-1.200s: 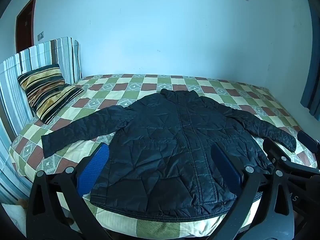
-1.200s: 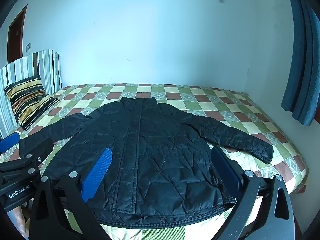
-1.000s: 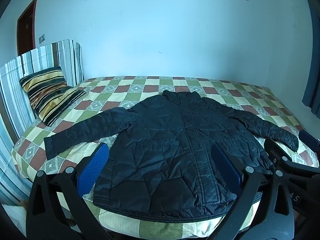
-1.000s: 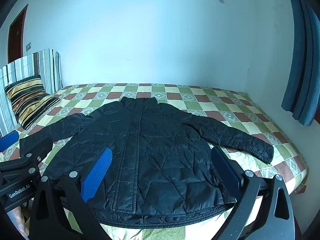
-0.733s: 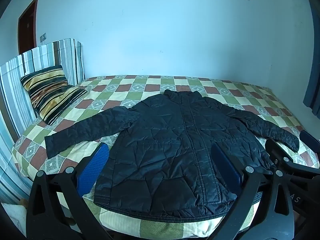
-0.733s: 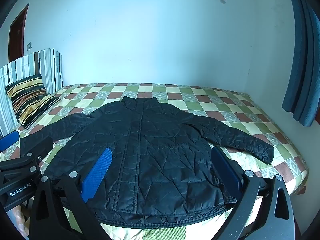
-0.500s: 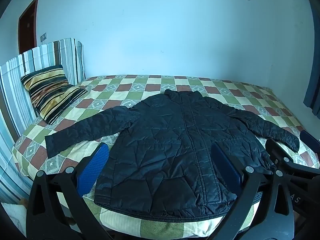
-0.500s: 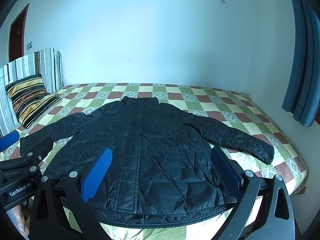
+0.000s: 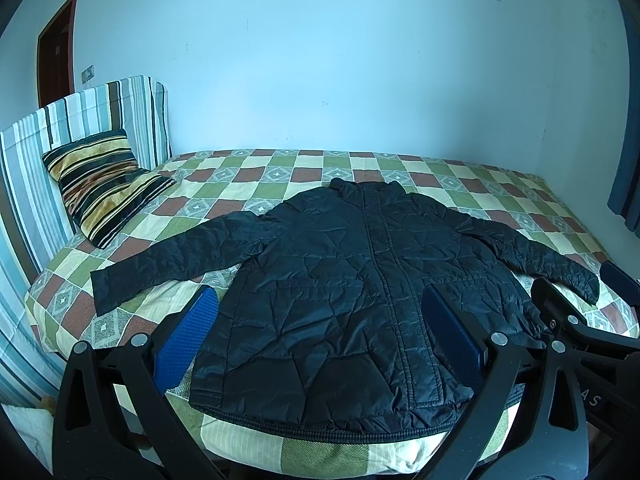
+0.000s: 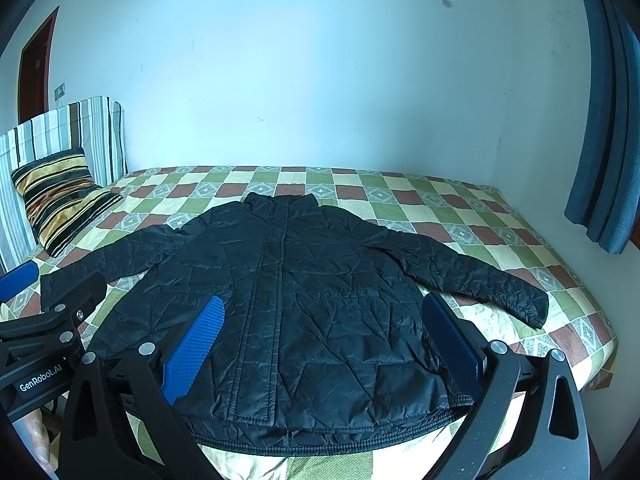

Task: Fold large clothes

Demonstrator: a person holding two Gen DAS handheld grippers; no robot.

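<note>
On the checkered bed [image 9: 256,168] your black quilted jacket [image 9: 352,280] lies flat and face up, zipped, collar toward the wall, hem at the bed's near edge, both sleeves spread outward. Your left gripper [image 9: 320,332] hovers short of the jacket's hem, its blue-padded fingers [image 9: 186,336] spread wide with nothing between them. Your right gripper [image 10: 320,336] hangs just beside it on the jacket's right half, likewise wide apart and empty. Left of the jacket, a striped pillow [image 9: 100,184] leans against the striped headboard [image 9: 36,160]. Right of the jacket, a blue curtain [image 10: 604,120] hangs by the wall.
</note>
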